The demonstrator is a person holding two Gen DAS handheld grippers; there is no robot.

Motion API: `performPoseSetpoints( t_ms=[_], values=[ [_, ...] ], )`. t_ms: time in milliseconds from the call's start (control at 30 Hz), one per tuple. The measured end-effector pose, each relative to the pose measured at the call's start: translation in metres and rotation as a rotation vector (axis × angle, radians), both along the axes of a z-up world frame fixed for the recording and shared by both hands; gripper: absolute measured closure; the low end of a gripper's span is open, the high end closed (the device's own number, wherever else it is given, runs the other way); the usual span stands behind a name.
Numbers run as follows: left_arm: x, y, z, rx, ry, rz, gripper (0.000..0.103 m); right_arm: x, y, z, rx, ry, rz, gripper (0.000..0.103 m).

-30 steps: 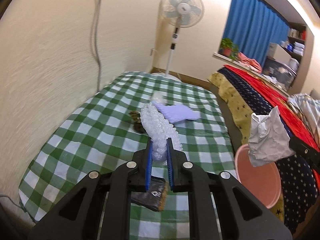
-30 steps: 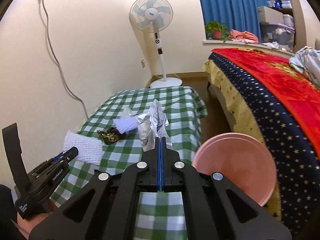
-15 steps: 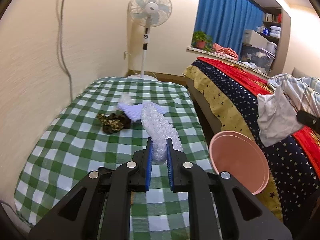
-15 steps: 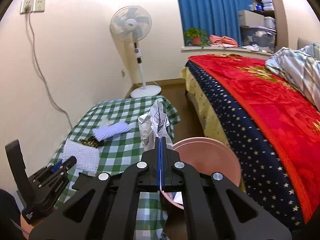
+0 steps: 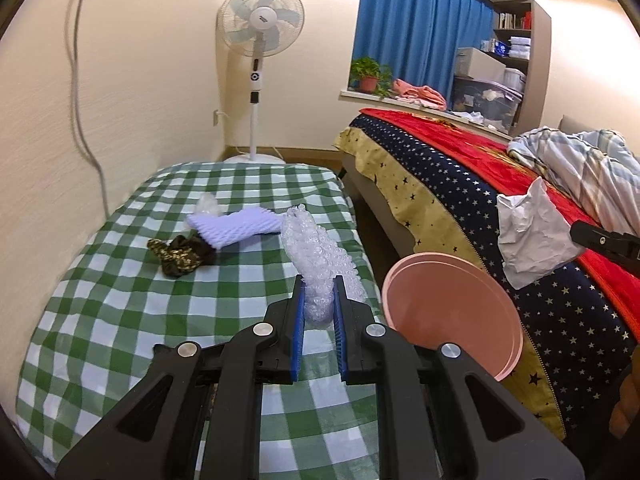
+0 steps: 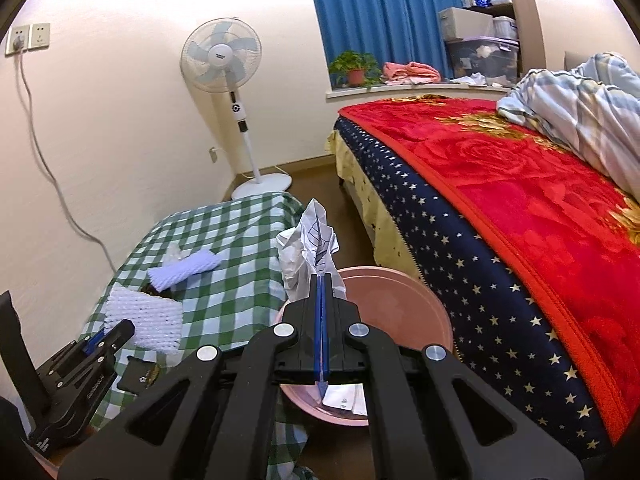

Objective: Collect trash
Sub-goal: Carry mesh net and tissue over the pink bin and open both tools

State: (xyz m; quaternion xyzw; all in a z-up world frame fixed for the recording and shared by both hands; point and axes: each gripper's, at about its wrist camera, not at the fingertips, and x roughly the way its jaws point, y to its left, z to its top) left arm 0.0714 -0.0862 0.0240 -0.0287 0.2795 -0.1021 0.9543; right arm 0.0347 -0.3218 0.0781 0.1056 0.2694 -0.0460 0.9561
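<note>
Left tongs: your left gripper [image 5: 318, 300] pinches a roll of bubble wrap [image 5: 320, 256] between its blue pads, the roll lifted above the green checked table [image 5: 120, 300].
Right tongs: your right gripper [image 6: 321, 292] is pressed tight on a sheet of crumpled paper [image 6: 310, 248], which stands up from the fingertips.
Bin: the pink bucket [image 6: 400, 292] sits on the floor between table and bed [image 6: 500, 184], directly beneath your right gripper; white paper scraps [image 6: 346, 398] already lie inside.
Left on the table: a lilac foam net [image 5: 236, 226], a dark patterned wrapper [image 5: 180, 256] and a clear plastic scrap [image 5: 208, 204], grouped near the middle.
Backdrop: a pedestal fan [image 5: 260, 36] stands by the wall, blue curtains [image 5: 416, 36] behind.
</note>
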Motion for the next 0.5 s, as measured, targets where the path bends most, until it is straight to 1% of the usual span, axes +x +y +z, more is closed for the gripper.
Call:
performPoseSetpoints(
  t_ms=[233,500],
  values=[
    [0.004,-0.019,-0.004,0.008,-0.010,-0.048,0.090,0.006,-0.005,-0.008,-0.010,0.008,-0.020,0.103],
    [0.011,-0.036,-0.009,-0.028,-0.004,-0.102,0.090,0.014,-0.007,-0.016,-0.013,0.027,-0.036,0.103]
  ],
)
